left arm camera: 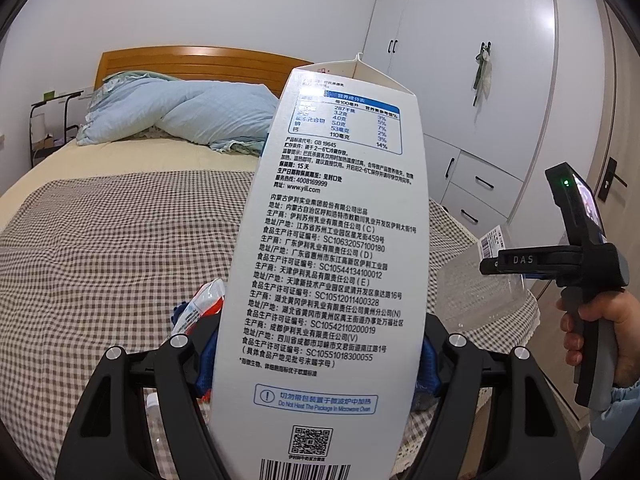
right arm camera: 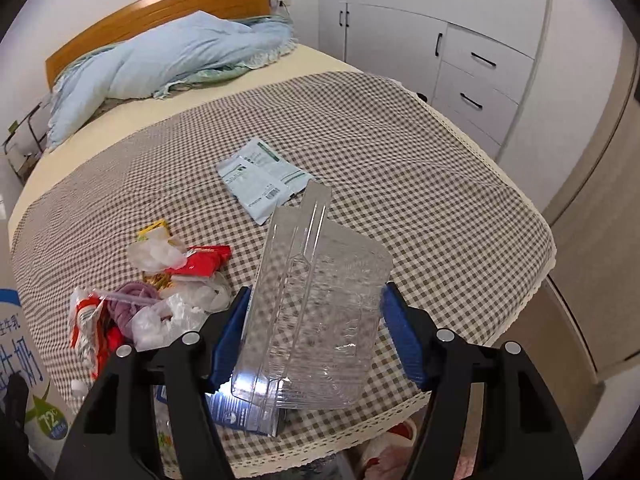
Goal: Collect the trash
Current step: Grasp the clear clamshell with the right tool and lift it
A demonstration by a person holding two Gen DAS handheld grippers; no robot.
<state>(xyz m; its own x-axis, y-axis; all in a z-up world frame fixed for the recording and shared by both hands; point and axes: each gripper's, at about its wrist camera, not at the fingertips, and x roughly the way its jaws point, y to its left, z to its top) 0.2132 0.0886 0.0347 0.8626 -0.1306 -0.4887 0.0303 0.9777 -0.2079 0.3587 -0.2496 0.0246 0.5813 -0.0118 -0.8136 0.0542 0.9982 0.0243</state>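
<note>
**Both grippers loaded above the bed**

Your left gripper (left arm camera: pixel 316 364) is clamped on a tall white milk carton (left arm camera: pixel 332 248). The carton stands upright between the blue pads, its printed side facing the camera and its top flaps open. It blocks most of the left wrist view.

Your right gripper (right arm camera: pixel 316 336) is clamped on a clear plastic tray (right arm camera: pixel 316 320). The blue pads (right arm camera: pixel 230 332) press its two long sides, and the tray tilts up and away from the camera, raised off the checked bedspread (right arm camera: pixel 400 152). In the left wrist view you can see the same tray at the far right, held out over the corner of the bed, with your right hand (left arm camera: pixel 600 336) wrapped around the gripper's handle.

On the bedspread, left of the tray, lies a loose pile of trash (right arm camera: pixel 160 292): red and white wrappers, crumpled clear plastic, a purple scrap and a yellow packet. Farther up the bed, a flat pale mailing bag (right arm camera: pixel 264 176) lies by itself, apart from the pile. A blue and white box (right arm camera: pixel 248 412) sits under the near end of the tray, at the bed's edge. A rumpled blue quilt (right arm camera: pixel 168 56) lies by the wooden headboard (right arm camera: pixel 160 4).
</note>
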